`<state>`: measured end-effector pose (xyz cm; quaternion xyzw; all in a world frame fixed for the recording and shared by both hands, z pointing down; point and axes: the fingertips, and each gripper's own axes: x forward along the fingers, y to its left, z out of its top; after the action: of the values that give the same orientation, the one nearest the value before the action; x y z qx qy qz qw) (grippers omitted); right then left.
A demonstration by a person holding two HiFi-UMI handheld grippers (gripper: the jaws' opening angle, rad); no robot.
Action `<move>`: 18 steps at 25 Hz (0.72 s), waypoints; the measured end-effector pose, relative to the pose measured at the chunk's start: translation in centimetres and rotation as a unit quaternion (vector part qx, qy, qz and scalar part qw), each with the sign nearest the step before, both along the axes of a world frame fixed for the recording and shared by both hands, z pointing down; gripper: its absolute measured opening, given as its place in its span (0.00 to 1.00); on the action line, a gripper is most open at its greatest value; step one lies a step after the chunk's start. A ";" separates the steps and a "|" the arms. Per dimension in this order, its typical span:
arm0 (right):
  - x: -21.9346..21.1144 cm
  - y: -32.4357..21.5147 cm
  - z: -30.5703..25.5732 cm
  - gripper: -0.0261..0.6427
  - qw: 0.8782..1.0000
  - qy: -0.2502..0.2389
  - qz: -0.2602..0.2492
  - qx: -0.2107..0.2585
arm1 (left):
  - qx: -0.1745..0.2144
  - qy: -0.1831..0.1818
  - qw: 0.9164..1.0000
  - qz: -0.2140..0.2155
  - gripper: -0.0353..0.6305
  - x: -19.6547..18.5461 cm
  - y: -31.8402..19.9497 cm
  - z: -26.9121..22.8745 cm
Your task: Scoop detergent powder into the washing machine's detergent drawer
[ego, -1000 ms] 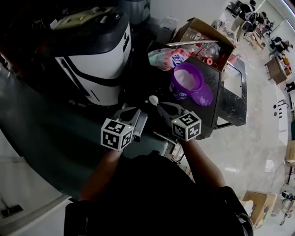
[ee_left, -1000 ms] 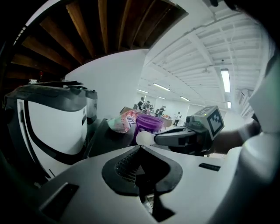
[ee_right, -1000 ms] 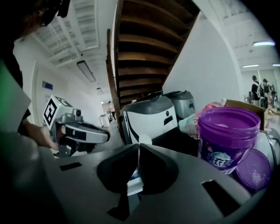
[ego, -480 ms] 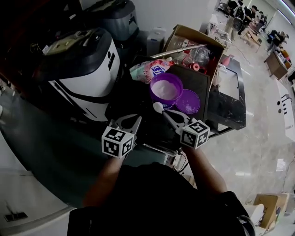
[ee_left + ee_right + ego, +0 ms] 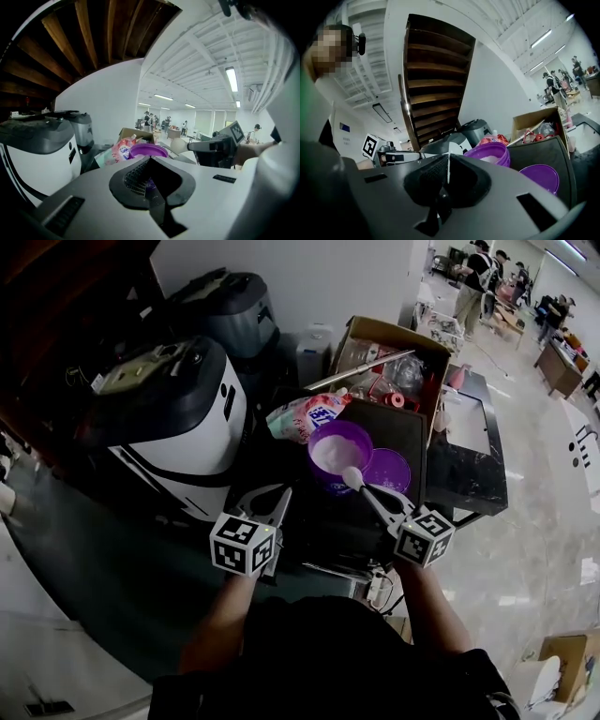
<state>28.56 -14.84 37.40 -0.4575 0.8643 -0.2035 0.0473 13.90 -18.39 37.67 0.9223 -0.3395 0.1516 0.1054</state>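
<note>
gripping a white scoop (image 5: 355,479) by its handle, the right gripper (image 5: 379,503) has its jaws clamped tight on it. in the right gripper view the handle shows as a thin white strip pinched edge-on between the two pads. the scoop bowl sits at the near rim of the purple tub (image 5: 325,480), which is open and holds white powder (image 5: 331,457). the bowl looks white too; cannot tell whether it is loaded. purple lid (image 5: 389,471) lies flat just right of the tub, close against it, both on a dark surface (image 5: 382,423). pink-and-white detergent pouch (image 5: 302,416) lies behind and left of the tub, just beside it. open cardboard box (image 5: 375,334) with odds and ends in it stands behind the dark surface. left gripper (image 5: 273,500) hangs near the tub's left side, apart from it, jaws pressed together with nothing caught between them. the left gripper view looks over its closed tips at the tub, with the scoop bowl and right gripper off to the right. white-and-black machine (image 5: 183,418) with a rounded dark top stands at left, well apart from the scoop. a grey appliance (image 5: 225,301) sits behind it. people stand far off at the back of the hall.
</note>
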 end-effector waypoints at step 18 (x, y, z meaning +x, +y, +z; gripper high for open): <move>-2.3 -1.7 -7.6 0.07 0.994 0.023 0.051 0.098 | 0.070 0.080 0.994 -0.014 0.06 -5.6 -4.7 -8.3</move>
<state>26.30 -16.56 29.83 -0.4983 0.8567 -0.1045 0.0827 8.26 -23.06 29.38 0.9317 -0.3527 0.0519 0.0690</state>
